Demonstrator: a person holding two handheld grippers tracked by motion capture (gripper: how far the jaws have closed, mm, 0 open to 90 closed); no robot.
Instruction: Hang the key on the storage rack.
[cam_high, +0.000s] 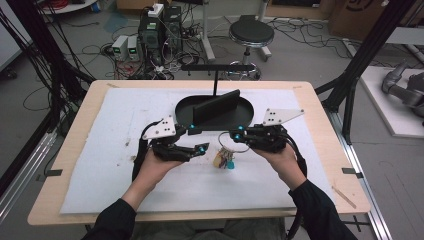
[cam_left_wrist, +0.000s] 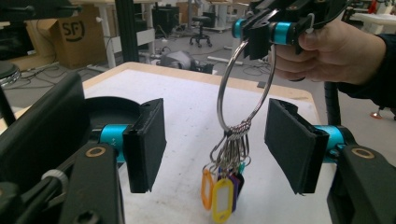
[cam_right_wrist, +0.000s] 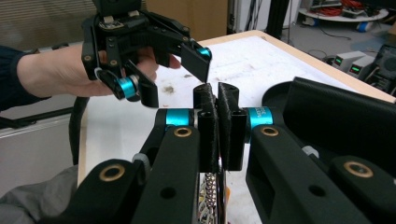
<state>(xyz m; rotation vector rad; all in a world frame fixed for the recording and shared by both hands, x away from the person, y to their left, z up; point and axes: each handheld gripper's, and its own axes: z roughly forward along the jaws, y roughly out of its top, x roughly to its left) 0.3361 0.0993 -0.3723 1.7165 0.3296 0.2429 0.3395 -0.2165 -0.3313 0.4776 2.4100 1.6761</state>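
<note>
Near the table's middle, the right gripper pinches a metal key ring so its tagged keys dangle above the white mat, while the left gripper, jaws spread, faces them, seemingly ready to grasp.

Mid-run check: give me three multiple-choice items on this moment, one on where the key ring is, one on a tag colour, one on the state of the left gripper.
1. Where is the key ring?
A. flat in the black tray
B. hanging from the right gripper above the white mat
C. on the floor

2. What colour is the frontmost key tag?
A. yellow
B. white
C. pink

3. How do the left gripper's jaws stand?
A. shut on the ring
B. open, one on either side of the hanging keys
C. shut on a tag

Answers:
1 B, the right gripper pinches the ring's top over the white mat.
2 A, it reads yellow.
3 B, the left gripper shows a wide gap.
</note>
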